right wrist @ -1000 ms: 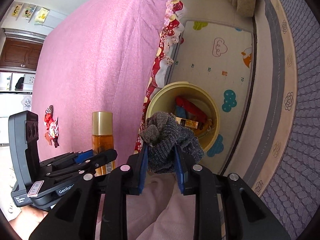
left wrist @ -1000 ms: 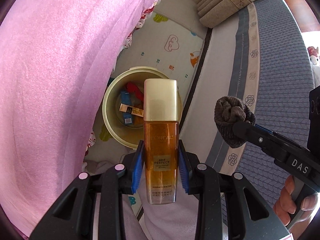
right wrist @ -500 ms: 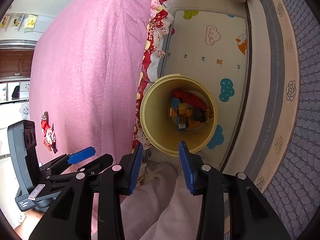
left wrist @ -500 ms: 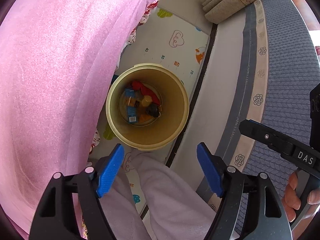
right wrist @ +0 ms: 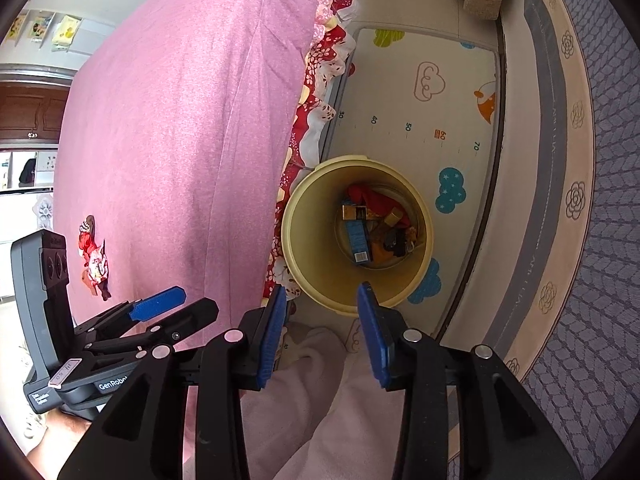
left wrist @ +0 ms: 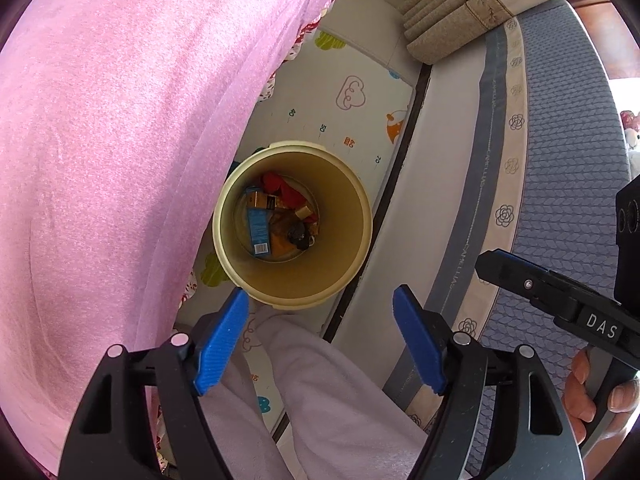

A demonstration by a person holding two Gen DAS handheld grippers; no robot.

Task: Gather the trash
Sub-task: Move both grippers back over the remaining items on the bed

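A cream round bin (left wrist: 224, 240) stands on the floor below both grippers. At its bottom lie an amber bottle with a gold cap (left wrist: 304, 213), a dark grey sock (left wrist: 298, 234), a blue box (left wrist: 258, 230) and something red (left wrist: 280, 188). My left gripper (left wrist: 320, 294) hangs open over the bin's near rim, nothing between its blue pads. My right gripper (right wrist: 323, 290) is open and empty too, above the same rim (right wrist: 288, 224). In the right wrist view the bottle cap (right wrist: 394, 216) and sock (right wrist: 394, 242) lie beside the blue box (right wrist: 357, 240).
A pink bed cover (left wrist: 100, 160) rises on the left of the bin. A grey mattress with a flower-patterned band (left wrist: 560, 160) runs along the right. The bin rests on a cartoon play mat (left wrist: 352, 92). The person's leg in pale trousers (left wrist: 320, 400) is just below the grippers.
Both grippers have opened. The amber bottle left the left gripper and the grey sock left the right one; both now lie in the bin. The hands have hardly moved.
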